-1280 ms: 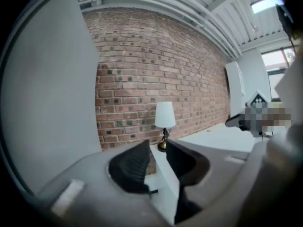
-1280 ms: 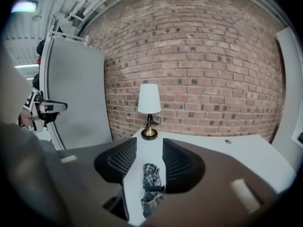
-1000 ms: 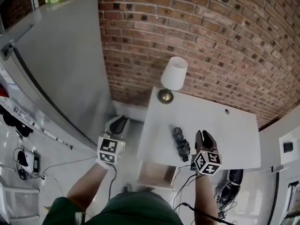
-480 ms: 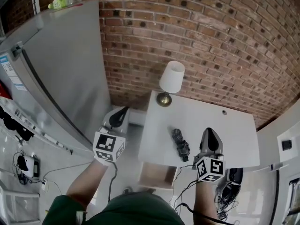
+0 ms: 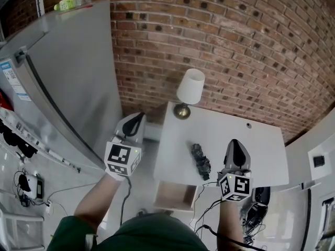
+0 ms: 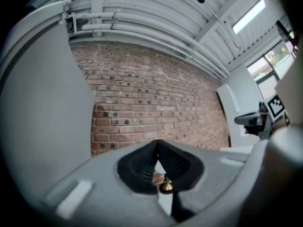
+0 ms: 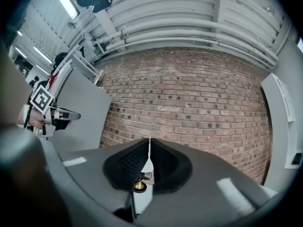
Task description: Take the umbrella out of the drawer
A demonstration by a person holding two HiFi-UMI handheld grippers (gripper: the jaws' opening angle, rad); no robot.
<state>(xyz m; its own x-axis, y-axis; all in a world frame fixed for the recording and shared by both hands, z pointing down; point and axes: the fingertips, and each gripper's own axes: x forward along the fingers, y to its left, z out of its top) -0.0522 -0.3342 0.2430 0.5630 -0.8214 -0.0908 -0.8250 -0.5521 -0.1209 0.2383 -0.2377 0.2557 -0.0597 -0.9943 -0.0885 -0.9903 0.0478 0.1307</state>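
Umbrella (image 5: 200, 161) folded, dark, on white table (image 5: 267, 156), just left of right gripper (image 5: 235, 143), well right of left gripper (image 5: 138, 117). Open drawer (image 5: 175, 195) below. Both grippers held level on outstretched forearms, jaws pressed together, empty; left just closed.

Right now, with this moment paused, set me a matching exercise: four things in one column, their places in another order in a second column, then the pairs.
1. lamp
2. umbrella
3. drawer
4. green bottle

A. on top of the tall grey unit
B. lying near the middle of the table
C. pulled open under the table's front edge
D. standing at the table's back left corner

Pairs: 1-D, 2-B, 3-C, 4-A
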